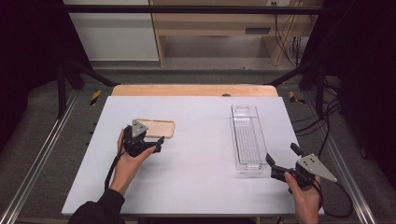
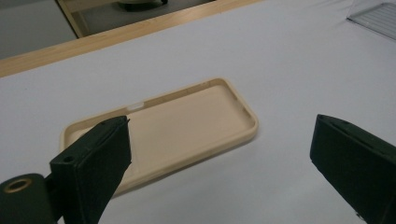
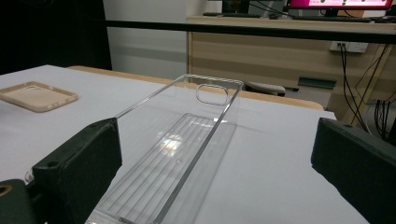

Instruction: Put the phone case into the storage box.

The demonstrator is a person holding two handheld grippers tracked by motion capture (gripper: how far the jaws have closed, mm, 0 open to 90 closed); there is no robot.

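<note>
A beige phone case [image 1: 159, 128] lies open side up on the left half of the pale table [image 1: 196, 158]. My left gripper [image 1: 150, 134] hovers at its near left end, open, with one jaw over the case [image 2: 187, 126] and the other over bare table. On the right lies a long clear plastic tray [image 1: 247, 137]. My right gripper [image 1: 282, 154] sits just past the tray's near right corner, open and holding nothing. In the right gripper view the tray [image 3: 187, 140] runs away between the jaws, and the case [image 3: 37, 95] lies far left.
A wooden strip [image 1: 194, 90] borders the table's far edge. Metal frame rails [image 1: 42, 154] run along both sides, and cables [image 1: 327, 121] hang at the right. A wooden bench [image 1: 224, 25] stands behind the table. A corner of the clear tray [image 2: 373, 16] lies far right of the left gripper.
</note>
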